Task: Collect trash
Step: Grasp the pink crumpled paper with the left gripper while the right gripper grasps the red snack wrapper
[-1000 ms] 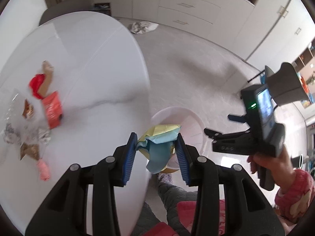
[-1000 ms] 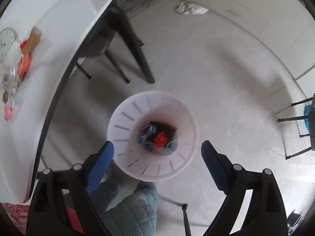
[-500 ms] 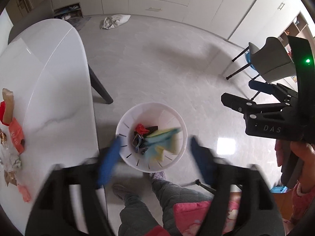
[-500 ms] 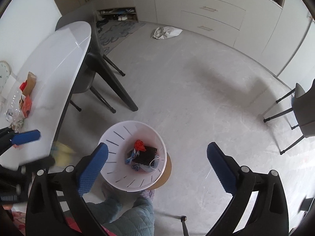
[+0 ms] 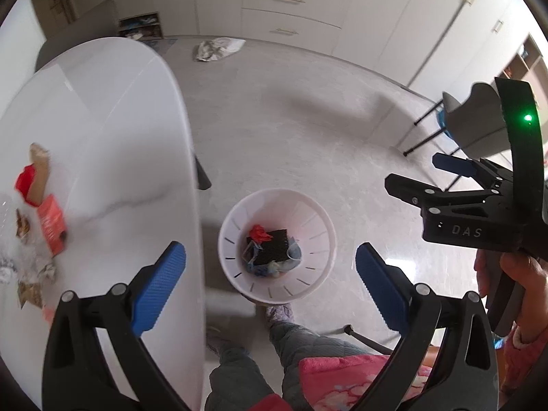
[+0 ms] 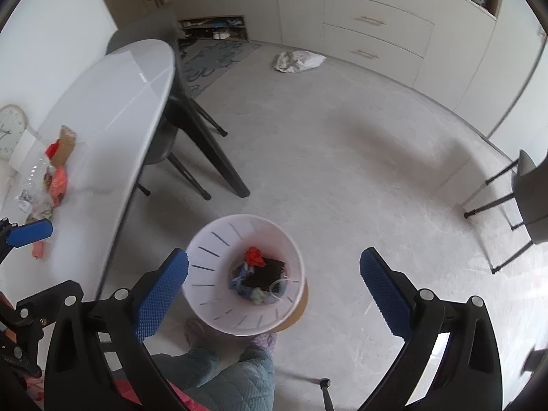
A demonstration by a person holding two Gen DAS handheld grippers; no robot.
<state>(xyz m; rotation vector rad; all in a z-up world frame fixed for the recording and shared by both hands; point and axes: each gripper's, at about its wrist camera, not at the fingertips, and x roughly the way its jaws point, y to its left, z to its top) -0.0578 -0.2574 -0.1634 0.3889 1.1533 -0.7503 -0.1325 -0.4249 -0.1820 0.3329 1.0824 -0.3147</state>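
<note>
Both grippers hang over the white bin on the floor, pointing steeply down at it. The left gripper (image 5: 270,291) has just been opening its jaws and they now stand spread wide, with nothing between them. The right gripper (image 6: 274,287) is spread just as wide and holds nothing. The bin (image 5: 322,257) stands beside the table's edge, close to the person's feet, with a red scrap (image 5: 259,233), something black and some blue bits at its bottom. More trash (image 5: 51,224) lies along the near left edge of the white table (image 5: 113,130): red wrappers, brown paper, crumpled foil. A crumpled bag (image 6: 299,60) lies on the floor by the cabinets.
</note>
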